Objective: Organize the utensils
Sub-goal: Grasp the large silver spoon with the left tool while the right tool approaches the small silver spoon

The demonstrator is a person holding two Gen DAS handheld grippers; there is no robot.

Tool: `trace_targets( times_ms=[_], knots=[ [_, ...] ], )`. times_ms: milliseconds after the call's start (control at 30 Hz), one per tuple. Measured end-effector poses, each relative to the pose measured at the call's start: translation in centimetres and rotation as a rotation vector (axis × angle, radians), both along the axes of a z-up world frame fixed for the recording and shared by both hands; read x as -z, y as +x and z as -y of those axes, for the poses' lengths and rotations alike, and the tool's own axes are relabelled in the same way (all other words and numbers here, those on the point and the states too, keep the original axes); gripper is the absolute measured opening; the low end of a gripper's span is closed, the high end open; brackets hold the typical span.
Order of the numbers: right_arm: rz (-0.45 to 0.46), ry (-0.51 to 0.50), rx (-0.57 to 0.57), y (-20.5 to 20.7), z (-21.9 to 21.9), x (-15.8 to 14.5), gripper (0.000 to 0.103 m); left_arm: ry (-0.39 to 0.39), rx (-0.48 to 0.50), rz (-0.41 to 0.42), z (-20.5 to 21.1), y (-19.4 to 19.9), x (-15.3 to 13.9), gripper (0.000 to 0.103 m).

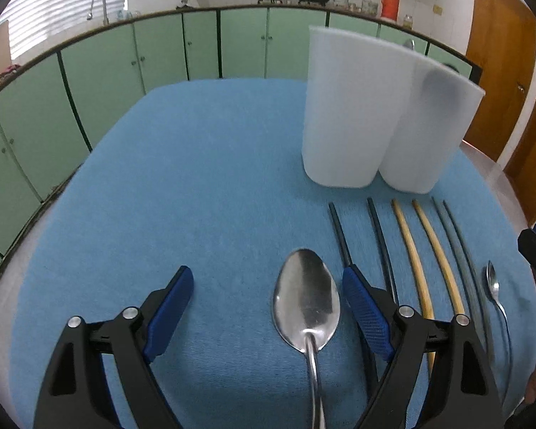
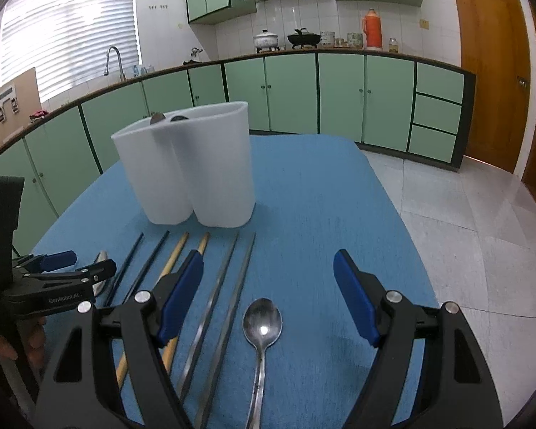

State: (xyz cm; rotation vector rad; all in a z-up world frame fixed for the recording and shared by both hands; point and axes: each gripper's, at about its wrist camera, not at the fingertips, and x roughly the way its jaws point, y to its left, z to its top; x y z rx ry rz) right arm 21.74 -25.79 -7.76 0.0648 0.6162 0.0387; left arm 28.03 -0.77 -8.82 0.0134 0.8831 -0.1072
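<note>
With both tools spread and empty: large spoon [image 1: 306, 298] between left gripper [image 1: 268, 307] jaws, handle toward camera; small spoon [image 2: 262, 325] likewise under right gripper [image 2: 268, 296]. Both lying near side of white holder [image 2: 193, 164], chopsticks [image 2: 211, 286] between.

"GenRobot.AI", seemingly, on left claw [image 2: 59, 259]

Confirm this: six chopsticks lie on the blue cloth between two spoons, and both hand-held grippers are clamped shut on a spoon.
Not clamped. Both wrist views show the left hand-held gripper and right hand-held gripper open, each straddling a spoon untouched. The chopsticks and blue cloth are as stated.
</note>
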Motion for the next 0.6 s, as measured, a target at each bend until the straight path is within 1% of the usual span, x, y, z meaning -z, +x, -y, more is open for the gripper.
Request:
trace_targets(
  times_ms=[100,200,233,267,300,367,433,600],
  knots=[
    [-0.006,-0.008,-0.006,0.0,-0.1,0.3,0.073,0.002,-0.004,-0.009,0.1,0.0,0.2,0.082],
    [-0.011,-0.029,-0.01,-0.1,-0.4,0.5,0.073,-0.005,-0.019,-0.01,0.0,0.3,0.0,0.077],
    [-0.014,-0.032,-0.01,-0.2,-0.4,0.6,0.073,-0.004,-0.021,-0.01,-0.1,0.5,-0.1,0.073],
    [-0.018,-0.034,-0.01,-0.2,-0.4,0.5,0.073,0.0,-0.025,-0.008,-0.1,0.6,-0.2,0.066],
    [-0.022,-0.037,-0.01,-0.2,-0.4,0.6,0.073,0.005,-0.026,-0.004,-0.1,0.5,-0.2,0.062],
    [-0.033,-0.045,-0.012,-0.1,-0.4,0.7,0.073,0.007,-0.015,0.001,0.0,0.4,-0.4,0.044],
    [-0.045,-0.053,-0.016,-0.2,-0.5,0.9,0.072,0.0,0.005,0.003,0.2,0.4,-0.6,0.036],
    [-0.095,-0.067,-0.043,-0.4,-0.5,1.7,0.065,-0.045,0.038,0.01,0.1,-0.3,-0.9,0.035]
  ],
)
